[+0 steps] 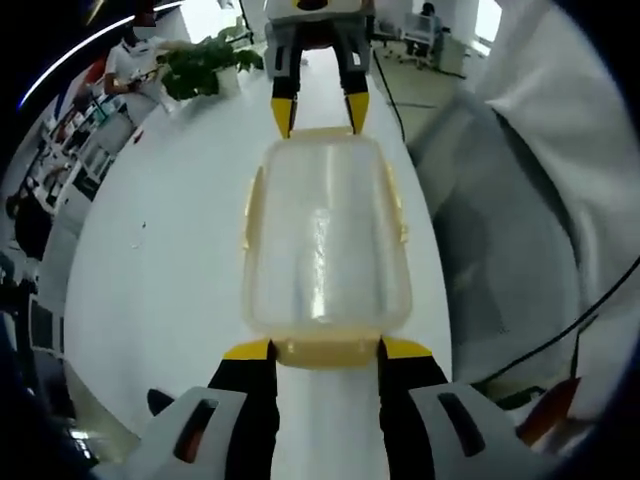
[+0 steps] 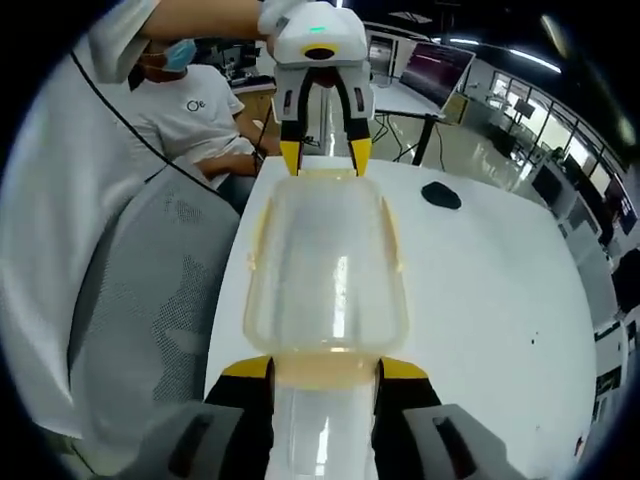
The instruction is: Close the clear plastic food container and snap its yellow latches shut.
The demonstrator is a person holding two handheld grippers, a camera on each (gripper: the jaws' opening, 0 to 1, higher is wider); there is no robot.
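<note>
The clear plastic container (image 1: 325, 235) lies lengthways on the white tabletop (image 1: 170, 260), lid already down on it, and the two claws meet it from opposite short ends. The left claw (image 1: 325, 349) has its yellow tips set either side of the yellow end latch (image 1: 325, 350) nearest it, narrowed about that flap though I cannot tell how firmly it presses. The right claw (image 2: 324, 368) does the same at the other end latch (image 2: 325, 372). Holding both ends at once likely pins the container so it cannot slide while the flaps are pushed.

The container is a rounded rectangle of cloudy, glossy plastic that catches streaks of light. Along its long sides run thin yellow side latches (image 1: 250, 205), which seem to stand out a little, probably not yet snapped. Beside the container, off the tabletop edge, a grey mesh chair (image 2: 150, 300) stands close
</note>
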